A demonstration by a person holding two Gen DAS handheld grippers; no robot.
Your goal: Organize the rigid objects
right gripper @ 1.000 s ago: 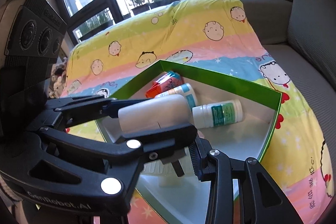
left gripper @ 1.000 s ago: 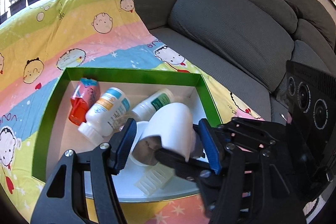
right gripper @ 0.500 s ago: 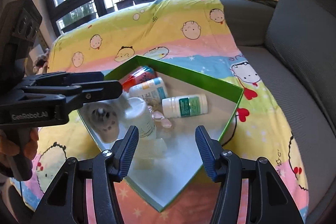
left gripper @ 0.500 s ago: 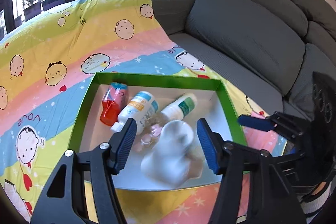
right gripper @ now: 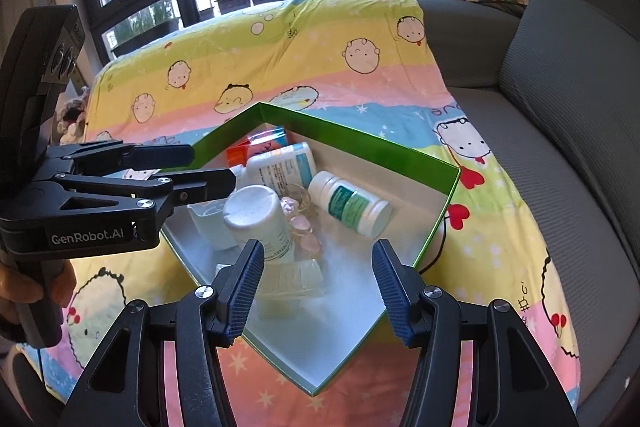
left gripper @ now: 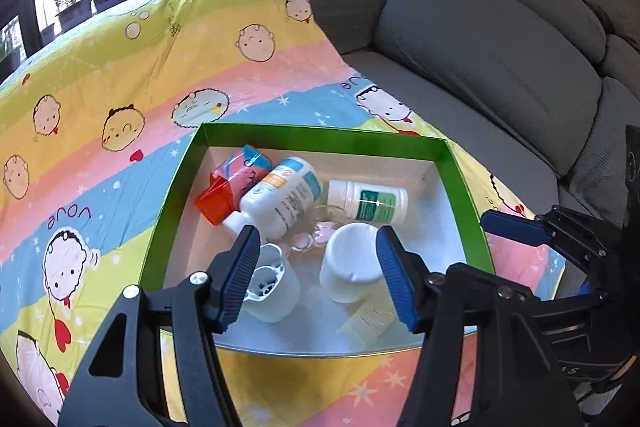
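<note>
- A green-walled box [left gripper: 460,183] with a white floor sits on a cartoon-print blanket [left gripper: 120,75] spread over a grey sofa [left gripper: 500,39].
- The left gripper [left gripper: 316,275] hovers above the box's near half, its blue-padded jaws apart and gripping nothing; a white jar [left gripper: 352,271] lies on the box floor below the gap, near the right-hand pad.
- The right gripper [right gripper: 318,287] hangs over the box's near corner; its jaws have just been opening and now stand apart, with nothing between the pads.
- In the right wrist view the white jar [right gripper: 260,223] rests on its side in the box, clear of both grippers.
- A white cap-like piece [left gripper: 272,287] lies beside the jar, partly behind the left pad.
- Further back lie a white bottle with a green label [left gripper: 368,205], a white bottle with a blue and orange label [left gripper: 280,203] and a red-capped container [left gripper: 232,183], the last two touching.
- Small pink pieces [left gripper: 316,237] sit between the bottles and the jar.
- A hand [right gripper: 24,291] grips the left gripper's handle.
</note>
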